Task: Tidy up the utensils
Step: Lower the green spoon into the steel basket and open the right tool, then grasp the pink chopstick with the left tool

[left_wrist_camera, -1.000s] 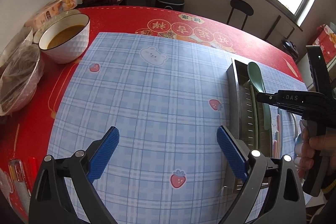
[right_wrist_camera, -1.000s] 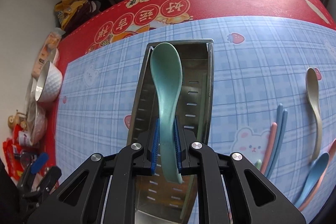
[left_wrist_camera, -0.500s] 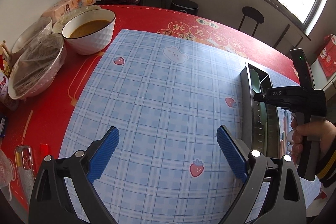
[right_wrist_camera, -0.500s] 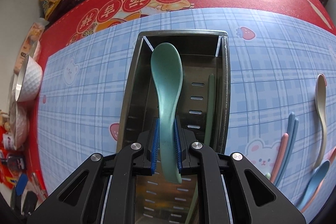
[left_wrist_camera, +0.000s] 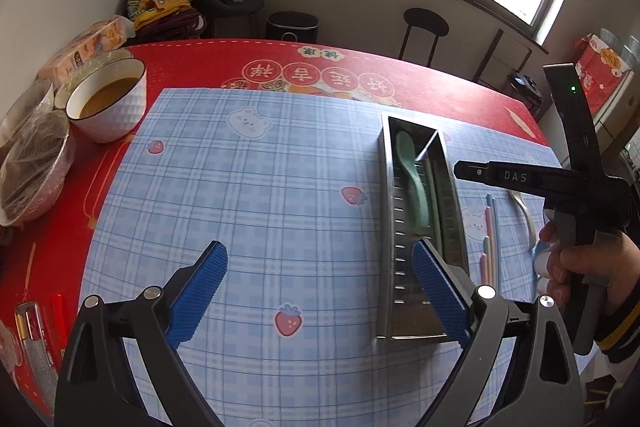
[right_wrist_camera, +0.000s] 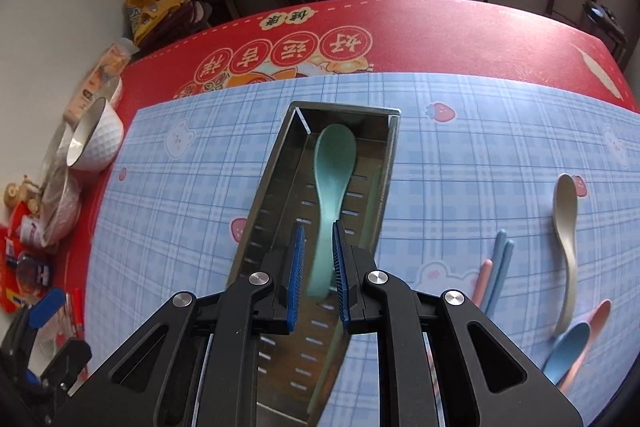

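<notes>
Currently the right gripper (right_wrist_camera: 317, 227) has its blue pads a little apart. The green spoon (right_wrist_camera: 334, 163) runs between them, with a gap on the left pad's side, so we log the grip as released. From the left wrist view the spoon lies flat inside the metal tray (right_wrist_camera: 264, 195), below the gripper, bowl end away from the tips. A pale green stick (right_wrist_camera: 374, 187) lies along the tray's wall to the right of the pads. The tray sits on the blue checked mat (right_wrist_camera: 180, 227).

Further right of the gripper, loose on the mat, we note blue chopsticks (right_wrist_camera: 500, 263), a beige spoon (right_wrist_camera: 564, 211), and a blue spoon (right_wrist_camera: 568, 347) partly over a pink spoon (right_wrist_camera: 598, 311). A hand (left_wrist_camera: 592, 267) grips the right tool's handle.

The left gripper (left_wrist_camera: 318, 247) hangs over bare mat, left of the tray, jaws spread wide and nothing between them. Far to its left a white bowl (left_wrist_camera: 108, 103) of brown liquid stands on the red tablecloth (left_wrist_camera: 420, 67).
</notes>
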The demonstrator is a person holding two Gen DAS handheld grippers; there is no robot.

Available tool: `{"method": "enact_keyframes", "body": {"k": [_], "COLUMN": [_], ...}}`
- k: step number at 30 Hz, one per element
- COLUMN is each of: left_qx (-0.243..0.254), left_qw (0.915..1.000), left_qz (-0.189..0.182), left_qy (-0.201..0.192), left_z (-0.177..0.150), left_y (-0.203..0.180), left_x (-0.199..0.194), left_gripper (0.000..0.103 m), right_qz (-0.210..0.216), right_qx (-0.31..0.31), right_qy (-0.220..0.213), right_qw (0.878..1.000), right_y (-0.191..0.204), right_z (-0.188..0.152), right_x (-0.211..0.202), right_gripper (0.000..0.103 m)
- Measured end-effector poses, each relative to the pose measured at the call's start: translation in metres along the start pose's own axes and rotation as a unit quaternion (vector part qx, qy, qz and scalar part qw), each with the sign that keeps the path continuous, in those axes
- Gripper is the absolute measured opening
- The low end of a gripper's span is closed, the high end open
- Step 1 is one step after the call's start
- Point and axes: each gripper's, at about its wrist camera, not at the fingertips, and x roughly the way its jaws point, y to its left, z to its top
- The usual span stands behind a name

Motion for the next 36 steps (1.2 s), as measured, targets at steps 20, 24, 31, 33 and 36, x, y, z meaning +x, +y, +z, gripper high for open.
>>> {"method": "enact_keyframes", "body": {"k": [20,24,31,33,36], "left_qx": [0.126,0.111,0.101,0.106,0.109], "left_qw": [0.9796,0.9806,0.9789,0.9774,0.9765], "left_qz": [-0.131,-0.104,-0.057,-0.051,-0.048], "left_qy": [0.085,0.123,0.168,0.175,0.180], "left_z": [-0.065,-0.070,-0.081,-0.083,-0.084], "left_y": [-0.160,-0.171,-0.179,-0.181,-0.183], "left_x": [0.032,0.063,0.101,0.106,0.109], "left_gripper": [0.006,0.006,0.006,0.006,0.006], "right_qz": [-0.008,-0.002,0.006,0.008,0.012], "right_qx": [0.064,0.071,0.114,0.124,0.131], "right_qy": [-0.070,-0.078,-0.082,-0.082,-0.085], "right_qw": [0.995,0.994,0.990,0.989,0.988], "right_y": [-0.123,-0.144,-0.187,-0.194,-0.200], "right_z": [-0.132,-0.141,-0.157,-0.160,-0.161], "right_x": [-0.094,-0.103,-0.108,-0.107,-0.107], "right_gripper": [0.015,0.015,0.015,0.015,0.015]}}
